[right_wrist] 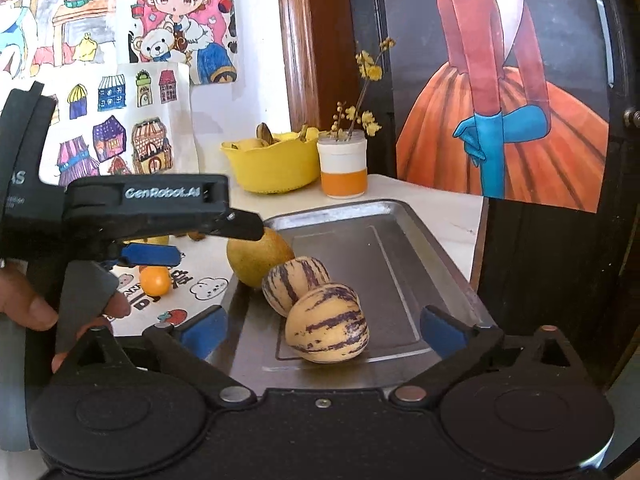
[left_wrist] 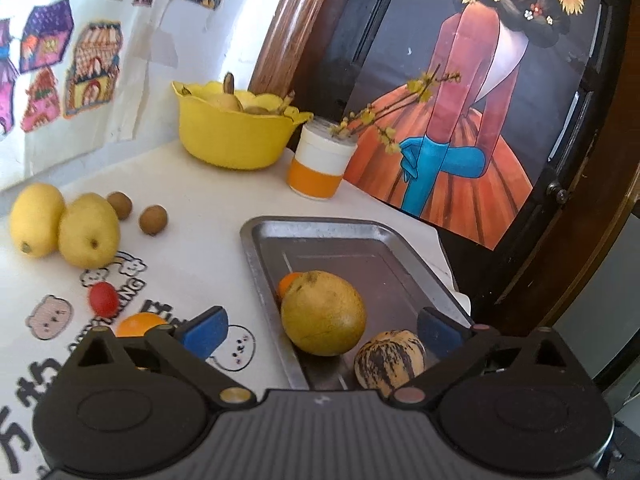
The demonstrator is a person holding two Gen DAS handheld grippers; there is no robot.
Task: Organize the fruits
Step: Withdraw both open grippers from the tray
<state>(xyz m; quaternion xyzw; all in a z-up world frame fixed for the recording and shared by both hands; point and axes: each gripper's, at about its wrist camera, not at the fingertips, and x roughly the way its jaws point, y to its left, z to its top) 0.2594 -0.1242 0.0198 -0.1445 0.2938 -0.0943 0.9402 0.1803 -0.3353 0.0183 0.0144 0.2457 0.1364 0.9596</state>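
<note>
A metal tray (left_wrist: pixel 360 236) holds a large yellow-green pear (left_wrist: pixel 323 313), a small orange (left_wrist: pixel 289 282) behind it and a striped melon (left_wrist: pixel 389 361). My left gripper (left_wrist: pixel 320 330) is open, its blue pads on either side of the pear, just above it. In the right wrist view the tray (right_wrist: pixel 400 232) holds the pear (right_wrist: pixel 256 258) and two striped melons (right_wrist: pixel 295 284) (right_wrist: pixel 327 329). My right gripper (right_wrist: pixel 322 330) is open around the nearer melon. The left gripper (right_wrist: pixel 152 254) shows there from the side.
On the white table lie two yellow pears (left_wrist: pixel 64 226), two brown longans (left_wrist: pixel 138 212), a cherry tomato (left_wrist: pixel 103 299) and an orange (left_wrist: pixel 140 324). A yellow bowl (left_wrist: pixel 234 134) with fruit and a white-orange cup (left_wrist: pixel 320 160) stand at the back. A poster (left_wrist: pixel 460 100) leans behind the tray.
</note>
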